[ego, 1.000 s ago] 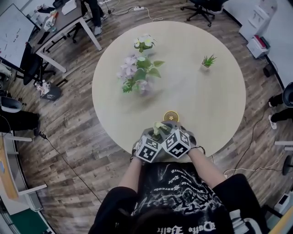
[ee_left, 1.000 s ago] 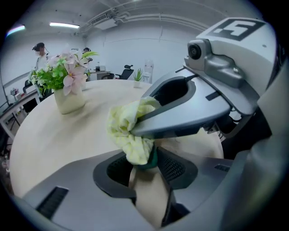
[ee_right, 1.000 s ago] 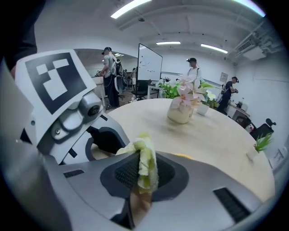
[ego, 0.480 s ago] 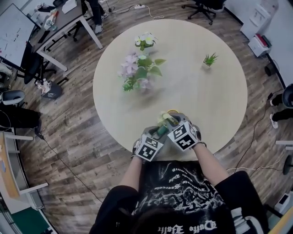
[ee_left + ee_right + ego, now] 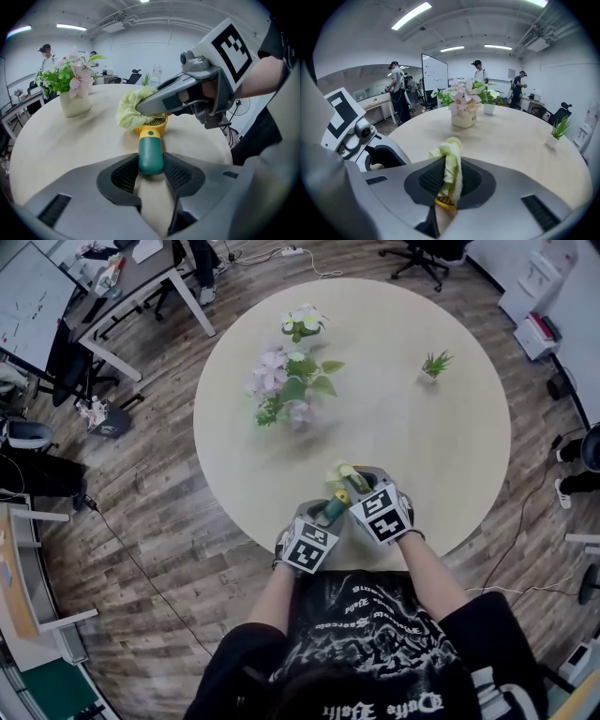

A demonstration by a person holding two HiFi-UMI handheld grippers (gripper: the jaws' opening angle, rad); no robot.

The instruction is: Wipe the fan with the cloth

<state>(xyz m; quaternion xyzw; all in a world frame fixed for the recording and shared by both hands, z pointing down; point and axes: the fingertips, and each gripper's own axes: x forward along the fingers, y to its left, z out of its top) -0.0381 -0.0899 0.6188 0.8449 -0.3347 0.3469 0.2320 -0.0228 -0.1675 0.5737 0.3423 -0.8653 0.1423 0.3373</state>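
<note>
Left hand-held gripper (image 5: 151,171) clamped the small green-handled, yellow-headed fan (image 5: 151,150), head pointing away over the pale round table (image 5: 422,456). Right hand-held gripper (image 5: 447,187) pinched the yellow-green cloth (image 5: 451,164) against that head from the right.

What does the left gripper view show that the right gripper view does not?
Left only: the fan's green handle clamped in the left gripper jaws, and the right gripper seen from outside, holding the cloth against the yellow fan head. Right only: the cloth pinched in that gripper's own jaws, and a whiteboard. Both: cloth, a bit of the fan head, flower vase, table.
</note>
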